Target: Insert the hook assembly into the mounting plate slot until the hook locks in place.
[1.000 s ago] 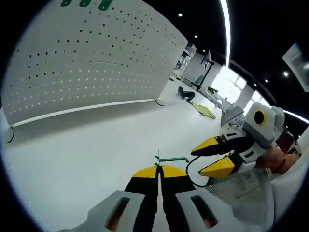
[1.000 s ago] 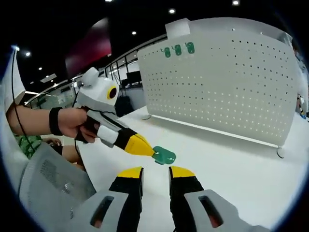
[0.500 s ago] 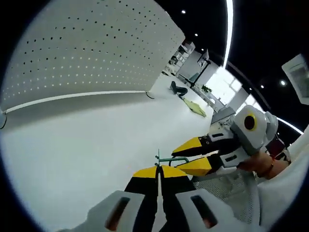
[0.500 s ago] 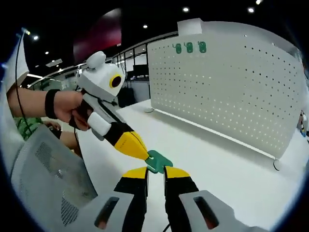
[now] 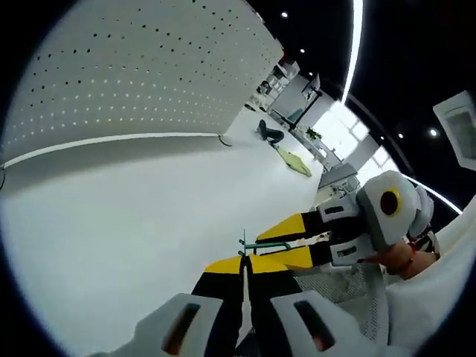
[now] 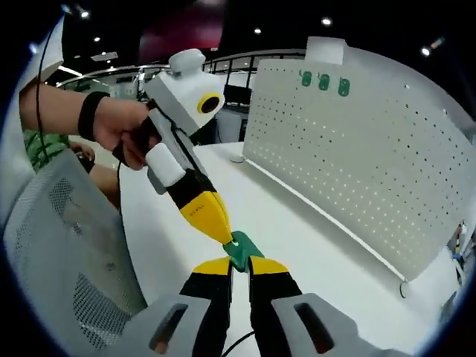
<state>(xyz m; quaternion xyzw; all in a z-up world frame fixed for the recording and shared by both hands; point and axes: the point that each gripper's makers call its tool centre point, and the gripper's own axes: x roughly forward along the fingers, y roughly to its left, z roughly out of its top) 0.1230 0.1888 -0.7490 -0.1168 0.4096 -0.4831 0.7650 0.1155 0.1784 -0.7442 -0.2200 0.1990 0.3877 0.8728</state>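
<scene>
Hook assembly point(image 5: 262, 245) lies crosswise between left gripper point(image 5: 243, 262) and right gripper point(image 6: 239, 262) jaws

The hook point(image 6: 239, 250) is green. Both claws have yellow tips and black arms. The white pegboard point(image 6: 364, 141) has rows of dots.

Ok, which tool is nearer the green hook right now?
Left. The left tool is shut on the green hook, gripping one end. The right tool straddles its other end; whether it is touching is unclear.
</scene>
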